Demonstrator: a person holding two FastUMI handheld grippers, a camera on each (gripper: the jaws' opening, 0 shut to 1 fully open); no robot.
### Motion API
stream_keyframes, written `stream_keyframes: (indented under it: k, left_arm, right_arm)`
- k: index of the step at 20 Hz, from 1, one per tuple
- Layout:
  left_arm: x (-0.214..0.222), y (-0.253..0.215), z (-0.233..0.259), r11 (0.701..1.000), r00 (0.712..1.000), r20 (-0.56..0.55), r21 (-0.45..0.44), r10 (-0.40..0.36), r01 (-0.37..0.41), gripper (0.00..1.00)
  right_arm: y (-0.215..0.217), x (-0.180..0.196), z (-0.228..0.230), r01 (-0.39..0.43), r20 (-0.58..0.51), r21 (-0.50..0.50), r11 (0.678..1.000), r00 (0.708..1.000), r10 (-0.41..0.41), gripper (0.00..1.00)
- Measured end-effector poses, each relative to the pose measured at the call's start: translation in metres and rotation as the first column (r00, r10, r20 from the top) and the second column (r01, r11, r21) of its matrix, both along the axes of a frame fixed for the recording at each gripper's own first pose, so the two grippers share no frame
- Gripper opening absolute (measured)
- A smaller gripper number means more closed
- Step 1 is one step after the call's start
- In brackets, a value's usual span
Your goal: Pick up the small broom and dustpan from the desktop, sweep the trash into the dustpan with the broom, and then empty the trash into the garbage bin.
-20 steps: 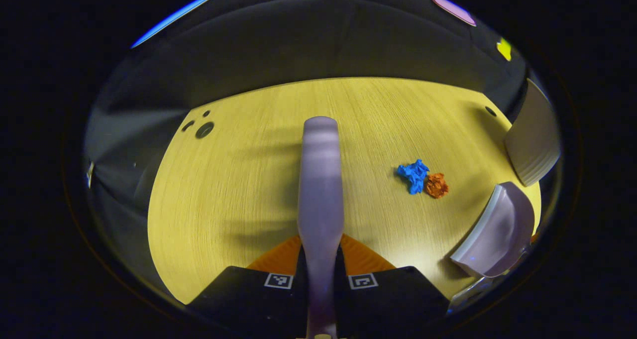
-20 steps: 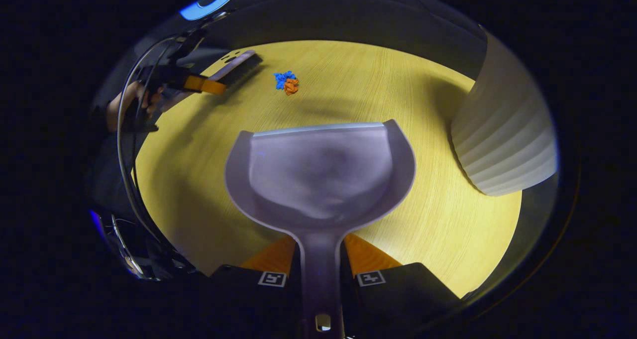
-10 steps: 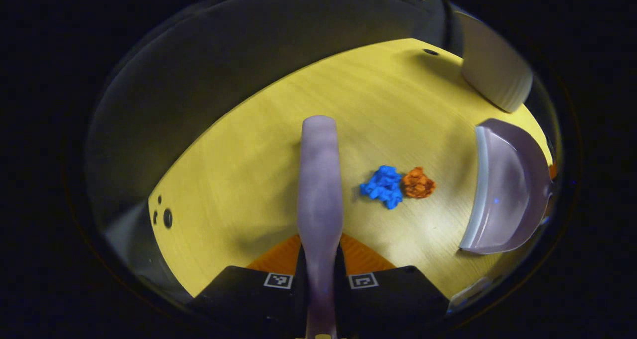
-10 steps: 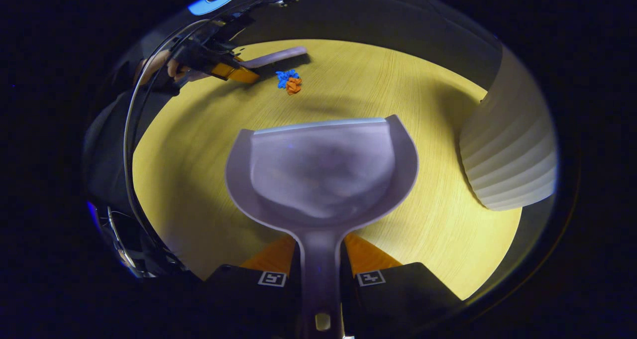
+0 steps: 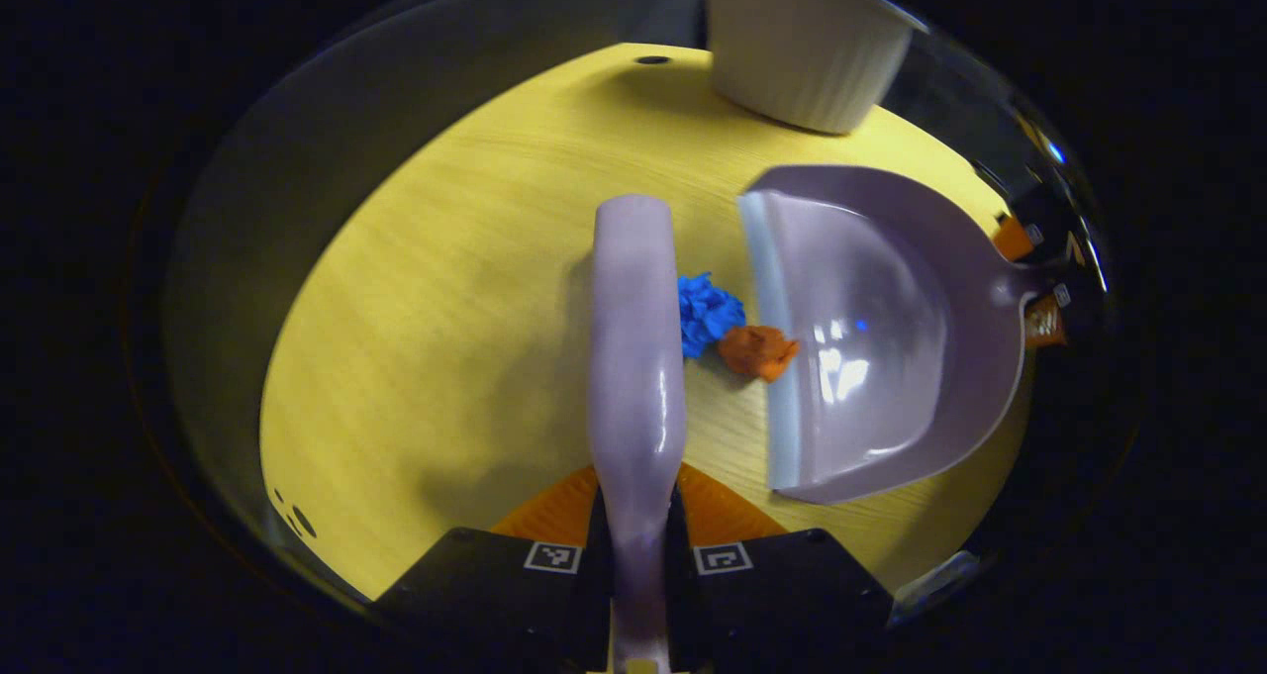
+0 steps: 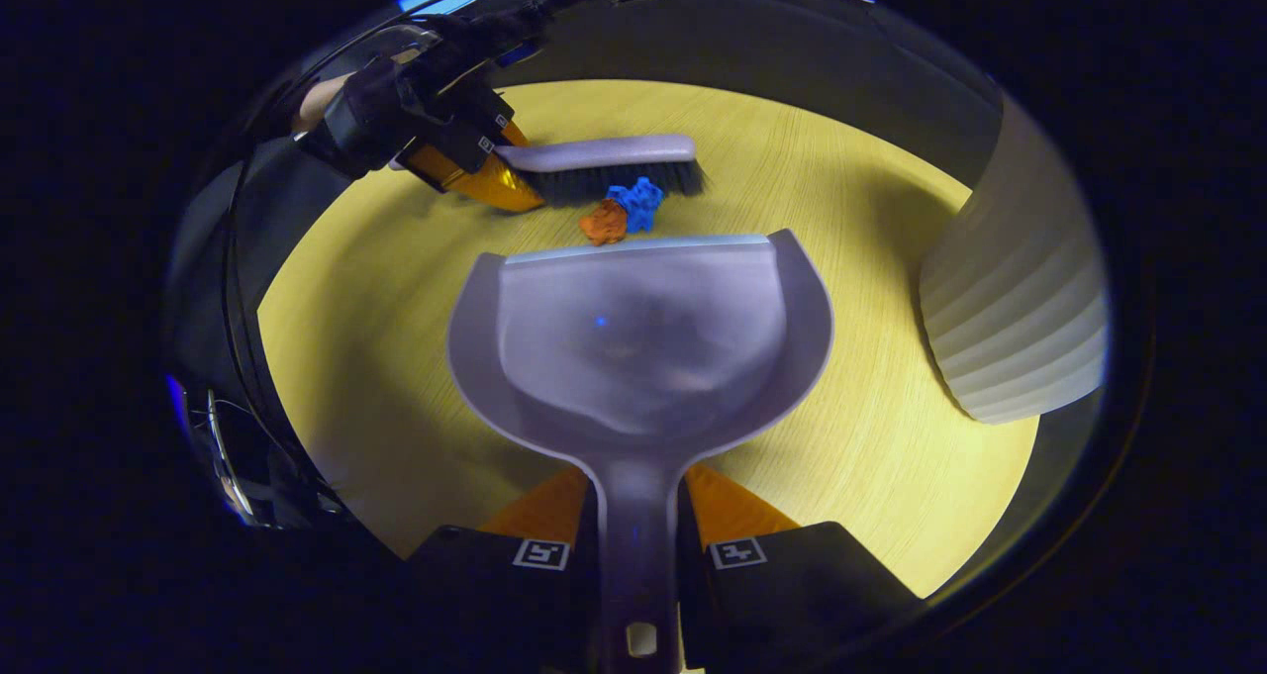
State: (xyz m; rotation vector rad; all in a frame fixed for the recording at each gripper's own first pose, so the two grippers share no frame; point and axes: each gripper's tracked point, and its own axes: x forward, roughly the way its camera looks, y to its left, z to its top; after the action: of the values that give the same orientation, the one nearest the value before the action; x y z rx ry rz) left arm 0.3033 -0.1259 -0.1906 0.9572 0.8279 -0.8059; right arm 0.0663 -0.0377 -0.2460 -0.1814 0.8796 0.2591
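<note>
My left claw (image 5: 638, 540) pinches the handle of the small broom (image 5: 635, 357), both fingers pressed against it; the lilac back of the broom runs straight ahead of the camera over the yellow wooden bench (image 5: 445, 308). In the right gripper view the broom (image 6: 604, 164) lies crosswise at the far side of the bench, dark bristles down, held by my left claw (image 6: 475, 174) with its orange fingers; a dark-sleeved hand grips that claw's body.

My right claw (image 6: 638, 530) pinches the handle of the dustpan (image 6: 638, 347), fingers pressed on either side of the stem. The pan sits low over the bench with its pale front lip facing the broom; I cannot tell whether the lip touches the wood.

Trash: one blue paper wad (image 5: 708, 313) and one orange paper wad (image 5: 757, 350), lying on the bench between broom and dustpan (image 5: 871, 328). The blue wad is against the broom's bristle side. The orange wad is just at the pan's lip. In the right gripper view the orange wad (image 6: 602, 224) touches the lip edge and the blue wad (image 6: 638, 202) sits just behind it, under the bristles.

The garbage bin (image 6: 1020, 308), white and ribbed, stands on the bench to the right of the dustpan, apart from it. In the left gripper view the bin (image 5: 802, 55) is at the far edge, beyond the pan.
</note>
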Motion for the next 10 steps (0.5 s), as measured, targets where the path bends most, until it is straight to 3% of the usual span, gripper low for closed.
stream_keyframes:
  k: [3,5,8,9,10]
  left_arm:
    - [-0.034,-0.018,-0.017,0.997,0.992,-0.096,0.023,-0.077,0.08,0.27]
    - [-0.052,-0.027,-0.022,0.997,0.988,-0.139,-0.009,-0.072,0.072,0.27]
    - [-0.076,-0.04,-0.027,0.991,0.975,-0.221,-0.126,0.007,-0.036,0.27]
    - [-0.082,-0.043,-0.027,0.983,0.973,-0.226,-0.166,0.032,-0.071,0.27]
    - [-0.085,-0.043,-0.024,0.973,0.973,-0.223,-0.206,0.059,-0.106,0.27]
  right_arm:
    - [0.0,0.001,-0.001,0.005,0.006,0.007,1.0,1.0,-0.005,0.36]
    - [0.0,0.002,-0.002,0.011,0.009,0.014,1.0,1.0,-0.012,0.36]
    - [-0.001,0.002,-0.003,0.039,0.013,0.034,0.999,0.999,-0.04,0.36]
    - [0.0,0.004,-0.001,0.046,0.01,0.043,0.998,0.999,-0.046,0.41]
    - [0.002,0.005,0.001,0.052,0.012,0.051,0.997,0.999,-0.052,0.36]
